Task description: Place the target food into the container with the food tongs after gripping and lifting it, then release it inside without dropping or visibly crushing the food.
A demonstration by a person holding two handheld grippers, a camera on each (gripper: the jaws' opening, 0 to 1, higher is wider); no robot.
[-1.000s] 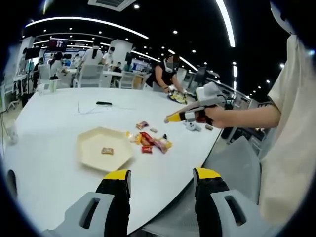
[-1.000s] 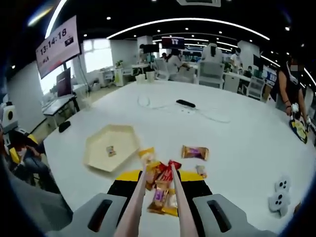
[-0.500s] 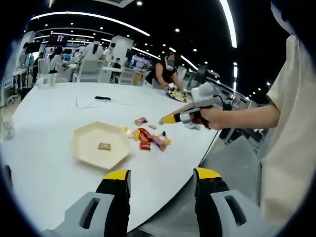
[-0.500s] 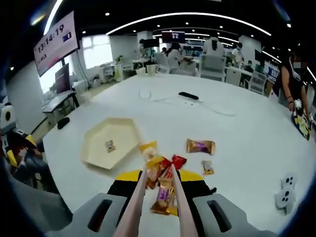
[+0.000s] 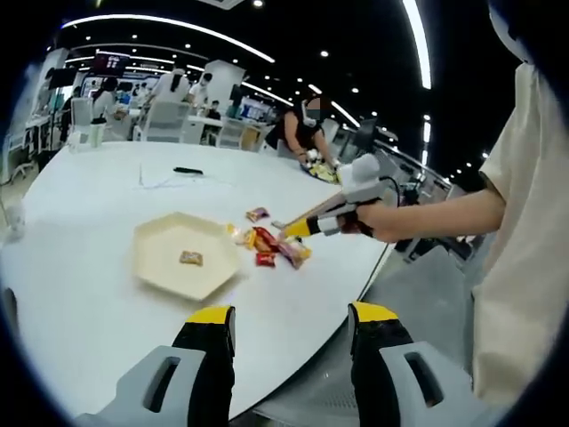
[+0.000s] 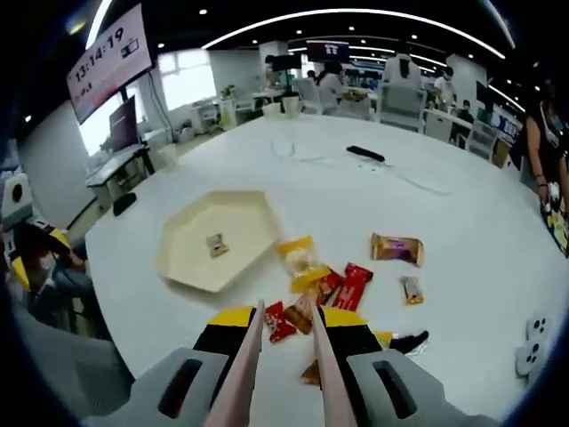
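Since 1 s ago the R gripper (image 5: 298, 228) w/ its tongs (image 6: 284, 356) has dipped toward the snack pile (image 6: 324, 283); in the left gripper view its tip was above the pile, now it sits at the pile's near edge. R gripper is clamped on the tongs' handles, tong arms close but w/ a narrow gap, tips empty — nothing gripped yet. In the right gripper view the tips end just short of a small red packet (image 6: 275, 316) and an orange one beside it; those lie straight ahead of the tongs, long axis roughly across the tong line. Which packet is the target, can't tell. Tray (image 6: 182, 233) lies left & beyond the pile, apart from it, one small snack (image 6: 215, 245) already inside. Purple-label packet (image 6: 396, 249) and a tiny one sit off to the right. L gripper (image 5: 292, 331) is released, jaws wide, holding nothing, hanging over the table (image 5: 80, 302) edge well back from the pile; R is clearly nearer. Next move likely: ease forward, close on a packet gently, lift, swing left to tray.
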